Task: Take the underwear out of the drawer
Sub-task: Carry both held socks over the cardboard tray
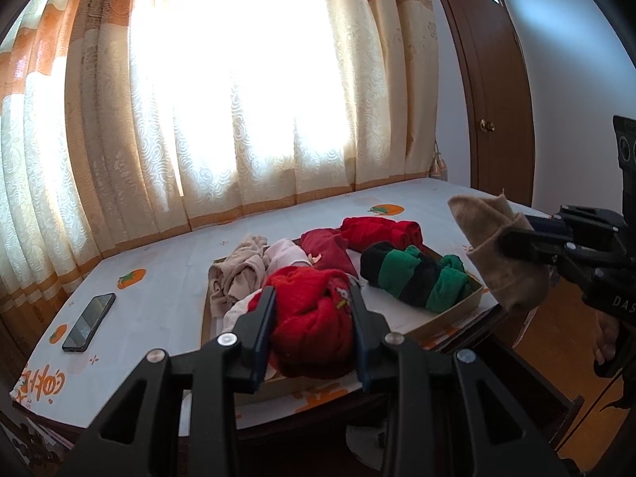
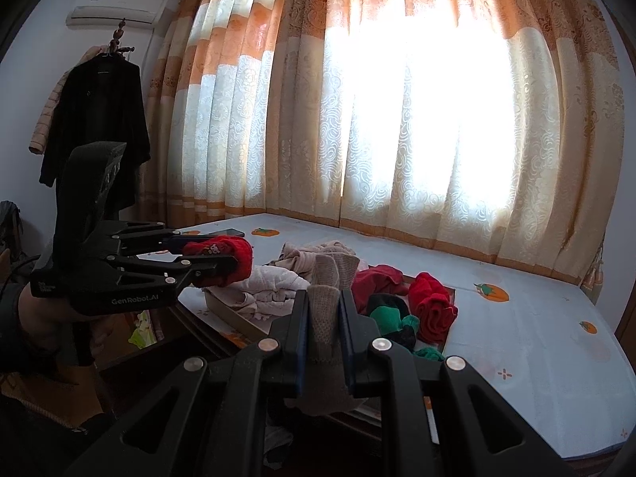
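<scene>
Pinching a red bundle (image 1: 314, 314) in the left tool (image 1: 314, 298) and a beige sock (image 2: 328, 314) in the right tool (image 2: 324, 318), both grips are shallow; either could slip back into the tray (image 1: 457, 310).

left gripper (image 1: 312, 298): black angular frame, silver screws, blue-edged fingers, white "GenRobot.AI" lettering
right gripper (image 2: 324, 298): same black build
sleeve (image 2: 12, 318): dark
</scene>
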The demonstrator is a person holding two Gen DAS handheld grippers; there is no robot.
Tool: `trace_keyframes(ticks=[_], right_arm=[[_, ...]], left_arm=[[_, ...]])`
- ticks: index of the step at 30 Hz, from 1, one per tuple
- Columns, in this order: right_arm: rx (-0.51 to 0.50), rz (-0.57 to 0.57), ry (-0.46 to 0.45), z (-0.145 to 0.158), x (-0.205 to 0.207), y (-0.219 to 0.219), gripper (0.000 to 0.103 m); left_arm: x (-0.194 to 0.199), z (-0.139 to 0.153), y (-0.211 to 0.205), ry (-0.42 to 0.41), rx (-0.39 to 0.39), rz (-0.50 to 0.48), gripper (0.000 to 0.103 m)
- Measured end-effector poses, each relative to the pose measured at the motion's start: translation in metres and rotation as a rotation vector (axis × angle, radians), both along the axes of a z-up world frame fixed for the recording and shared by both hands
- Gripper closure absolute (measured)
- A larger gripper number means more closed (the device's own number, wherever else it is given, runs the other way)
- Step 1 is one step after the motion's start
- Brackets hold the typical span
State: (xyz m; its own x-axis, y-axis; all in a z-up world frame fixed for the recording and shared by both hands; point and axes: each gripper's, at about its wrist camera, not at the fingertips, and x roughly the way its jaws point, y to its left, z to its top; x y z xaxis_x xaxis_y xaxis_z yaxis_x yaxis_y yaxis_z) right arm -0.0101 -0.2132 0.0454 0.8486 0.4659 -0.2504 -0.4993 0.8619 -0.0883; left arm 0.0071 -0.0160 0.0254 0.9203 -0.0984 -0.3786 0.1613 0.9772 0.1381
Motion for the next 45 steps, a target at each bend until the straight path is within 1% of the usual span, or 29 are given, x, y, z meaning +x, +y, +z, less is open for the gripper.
trace_keyframes(ticks=[10, 17, 20, 25, 34, 39, 45], right_arm=[[-0.006, -0.001, 0.028, 0.005, 0.025, 0.006, 0.087], [-0.019, -0.003, 0.066, 0.007, 0.049, 0.013, 0.087], [-0.036, -0.003, 0.084, 0.005, 0.060, 0.017, 0.087], [-0.053, -0.001, 0.134, -0.002, 0.079, 0.022, 0.087], [-0.084, 0.003, 0.225, -0.022, 0.104, 0.029, 0.087], [-0.107, 0.008, 0.257, -0.031, 0.113, 0.033, 0.087], [-0.103, 0.005, 0.283, -0.037, 0.123, 0.033, 0.087]], left_arm=[[0.025, 0.002, 0.000, 0.024, -0.004, -0.007, 0.070], [0.052, 0.000, 0.003, 0.076, -0.023, -0.014, 0.070], [0.060, -0.002, 0.001, 0.089, -0.016, -0.017, 0.070], [0.076, -0.007, 0.002, 0.131, -0.033, -0.018, 0.070], [0.092, -0.024, -0.007, 0.187, -0.018, -0.035, 0.070], [0.099, -0.029, -0.011, 0.200, -0.011, -0.036, 0.070], [0.106, -0.034, -0.013, 0.217, 0.000, -0.034, 0.070]])
